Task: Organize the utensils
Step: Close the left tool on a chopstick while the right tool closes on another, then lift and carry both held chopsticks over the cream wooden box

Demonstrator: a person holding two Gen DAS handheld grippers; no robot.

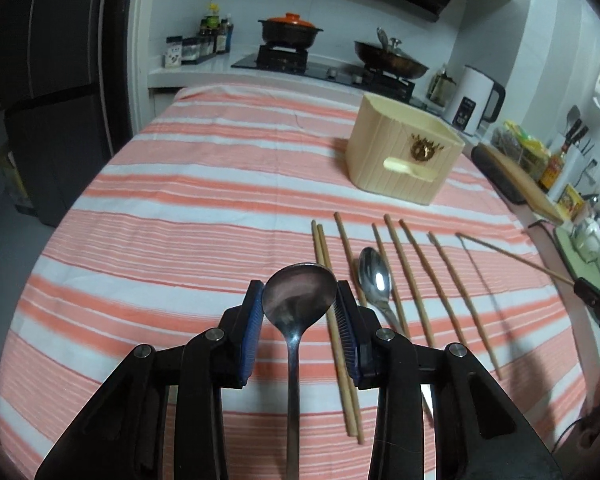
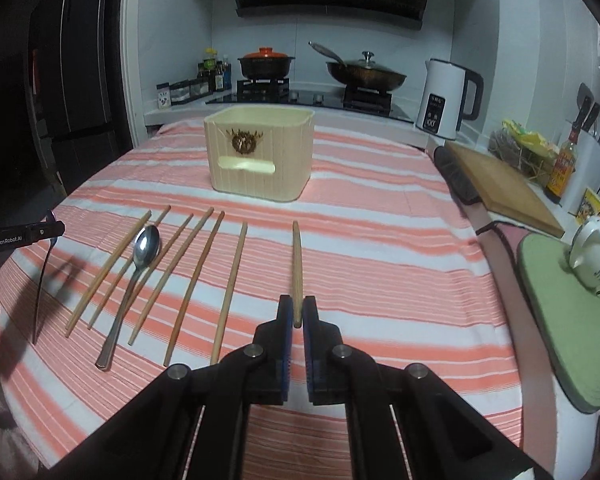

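**Two pieces in hand, nothing visibly binned yet**

My left gripper (image 1: 300,300) is clenched on the bowl of a large steel spoon (image 1: 296,320), lifted off the striped tablecloth (image 1: 180,200). My right gripper (image 2: 298,314) pinches one wooden chopstick (image 2: 297,268) by its end, pointing it toward the cream utensil bin (image 2: 260,156), which stands well apart at the far side of the table.

I judge the job barely begun. Six loose chopsticks (image 2: 188,280) and a smaller teaspoon (image 2: 140,264) lie in a row on the cloth, and I cannot see inside the bin from either view. Both held pieces need carrying over and dropping in.

Readable writing: "GenRobot.AI" on my left gripper's side as seen from the right wrist. The white electric kettle (image 2: 446,100) shows a display reading roughly "100"; the bin's gold emblem carries no text I can make out.
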